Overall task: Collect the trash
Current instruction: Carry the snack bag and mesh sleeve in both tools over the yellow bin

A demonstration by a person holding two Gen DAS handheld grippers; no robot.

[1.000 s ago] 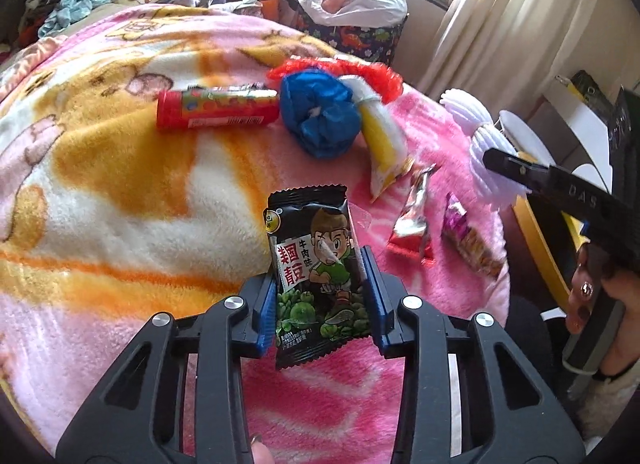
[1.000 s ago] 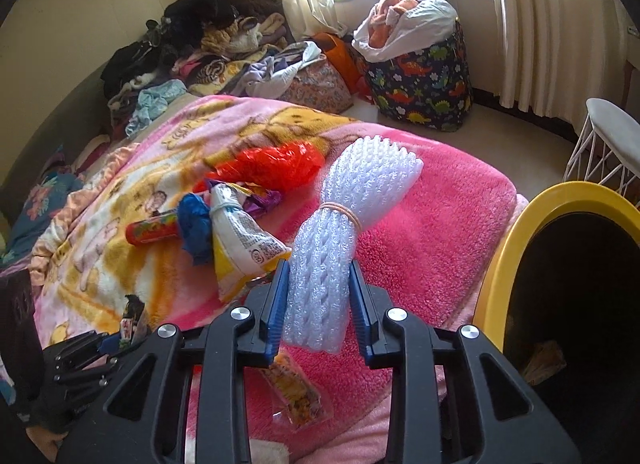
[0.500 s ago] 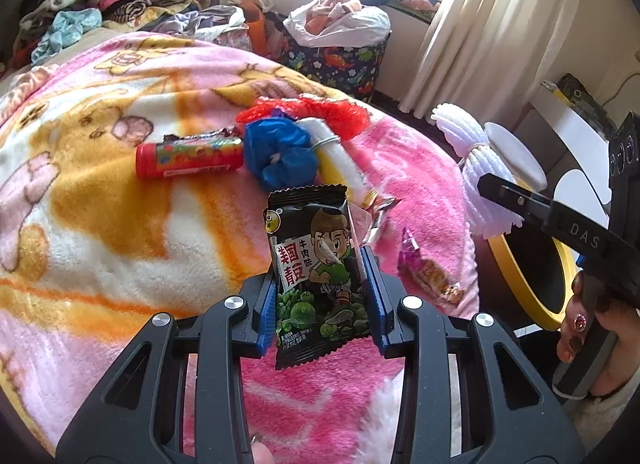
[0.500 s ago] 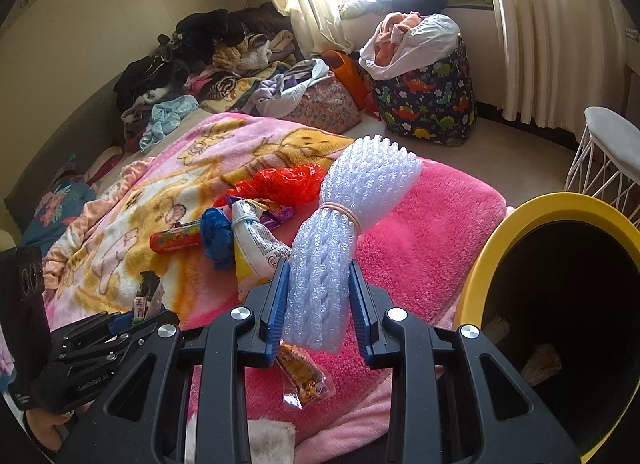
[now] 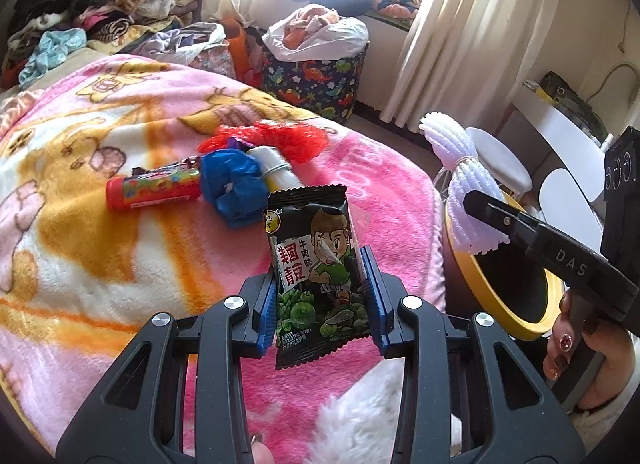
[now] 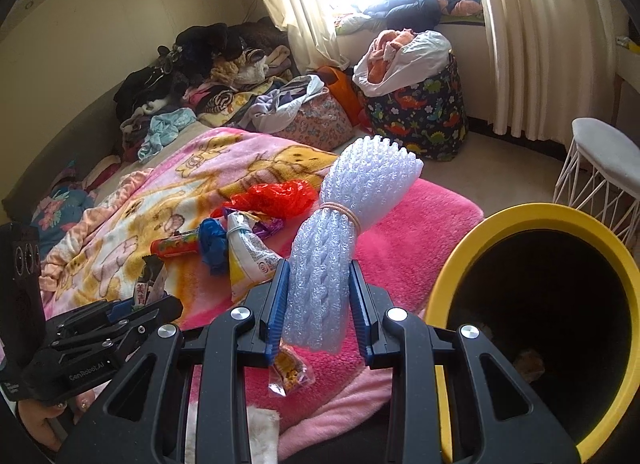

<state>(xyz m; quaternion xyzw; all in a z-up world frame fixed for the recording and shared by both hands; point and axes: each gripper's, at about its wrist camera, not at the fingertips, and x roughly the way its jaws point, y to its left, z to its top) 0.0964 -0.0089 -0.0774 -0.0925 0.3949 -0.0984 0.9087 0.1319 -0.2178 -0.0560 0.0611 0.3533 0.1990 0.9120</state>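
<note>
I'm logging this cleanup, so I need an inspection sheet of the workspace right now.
Surface: pink blanket on a bed.
Job's things: snack packet in left gripper; foam net in right gripper; yellow-rimmed bin beside the bed.
Clutter: red tube, blue bag, red bag, small wrapper.
Grippers: both shut on their items.
Cables: nothing seen.
Surroundings: clothes pile, curtains, white stool.

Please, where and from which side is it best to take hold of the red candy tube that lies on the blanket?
Probably grip the red candy tube at its bare left half, the fingers across its narrow width, coming from above. It lies flat on the soft blanket with its length running left to right, and its right end touches the blue bag, so the left half is the free part.
</note>
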